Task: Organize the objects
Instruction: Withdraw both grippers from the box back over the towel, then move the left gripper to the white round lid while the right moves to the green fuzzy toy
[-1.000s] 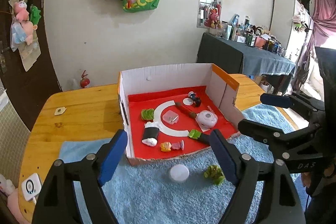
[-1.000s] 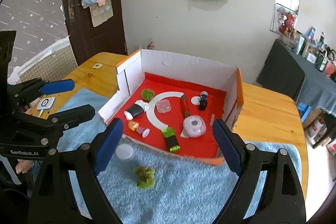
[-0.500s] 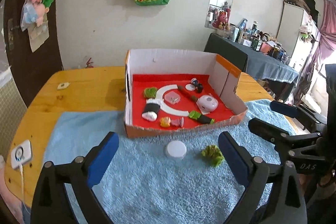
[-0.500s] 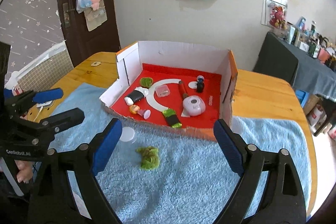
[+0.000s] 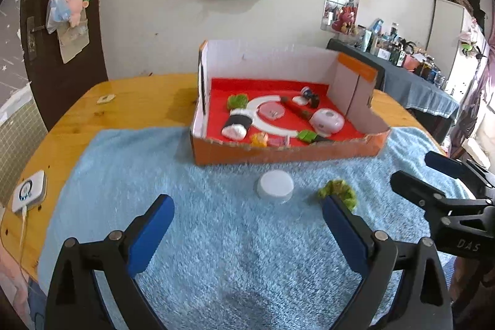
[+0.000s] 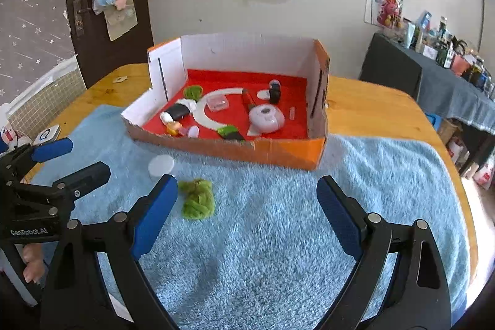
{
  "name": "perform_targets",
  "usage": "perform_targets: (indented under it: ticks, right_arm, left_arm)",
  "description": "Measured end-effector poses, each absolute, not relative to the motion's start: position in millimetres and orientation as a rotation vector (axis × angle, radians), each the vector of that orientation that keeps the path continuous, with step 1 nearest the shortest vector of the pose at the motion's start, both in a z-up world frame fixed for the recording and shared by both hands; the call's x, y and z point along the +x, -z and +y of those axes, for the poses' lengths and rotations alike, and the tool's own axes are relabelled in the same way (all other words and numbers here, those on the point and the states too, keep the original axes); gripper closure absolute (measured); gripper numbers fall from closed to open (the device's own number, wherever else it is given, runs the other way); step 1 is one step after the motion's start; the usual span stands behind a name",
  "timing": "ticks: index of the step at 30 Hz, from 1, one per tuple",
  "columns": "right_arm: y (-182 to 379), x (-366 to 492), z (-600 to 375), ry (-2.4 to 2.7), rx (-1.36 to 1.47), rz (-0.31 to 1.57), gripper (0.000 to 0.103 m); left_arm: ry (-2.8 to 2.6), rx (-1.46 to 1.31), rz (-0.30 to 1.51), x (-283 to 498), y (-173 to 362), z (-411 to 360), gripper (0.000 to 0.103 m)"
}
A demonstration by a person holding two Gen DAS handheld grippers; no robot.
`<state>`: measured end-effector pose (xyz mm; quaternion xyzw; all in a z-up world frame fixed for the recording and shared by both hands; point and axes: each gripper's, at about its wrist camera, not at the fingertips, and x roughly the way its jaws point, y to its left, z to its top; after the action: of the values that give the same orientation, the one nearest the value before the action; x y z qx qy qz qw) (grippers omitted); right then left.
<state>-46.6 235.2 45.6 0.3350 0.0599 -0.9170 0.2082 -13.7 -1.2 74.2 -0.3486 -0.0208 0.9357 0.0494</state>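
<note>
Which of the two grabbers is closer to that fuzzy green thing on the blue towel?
Right. The green fuzzy clump lies just beside the right gripper's left finger. The left gripper sits further off, with the clump past its right fingertip.

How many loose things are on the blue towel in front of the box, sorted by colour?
White: 1, the round lid
Green: 1, the fuzzy clump
Total: 2
</note>
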Motion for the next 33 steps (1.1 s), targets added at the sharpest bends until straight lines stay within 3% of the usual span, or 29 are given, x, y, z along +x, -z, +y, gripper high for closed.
perform_targets:
  ticks: [13, 33]
  right_arm:
    - [-7, -47, 245, 2.541, 1.044, 0.141, 0.011]
    - [3, -48, 245, 2.521, 1.093, 0.136, 0.011]
  left_arm:
    - [-2.815, -1.180, -0.111, -18, -34, -2, 0.005]
    - [-2.807, -1.219, -0.111, -21, -26, -4, 0.005]
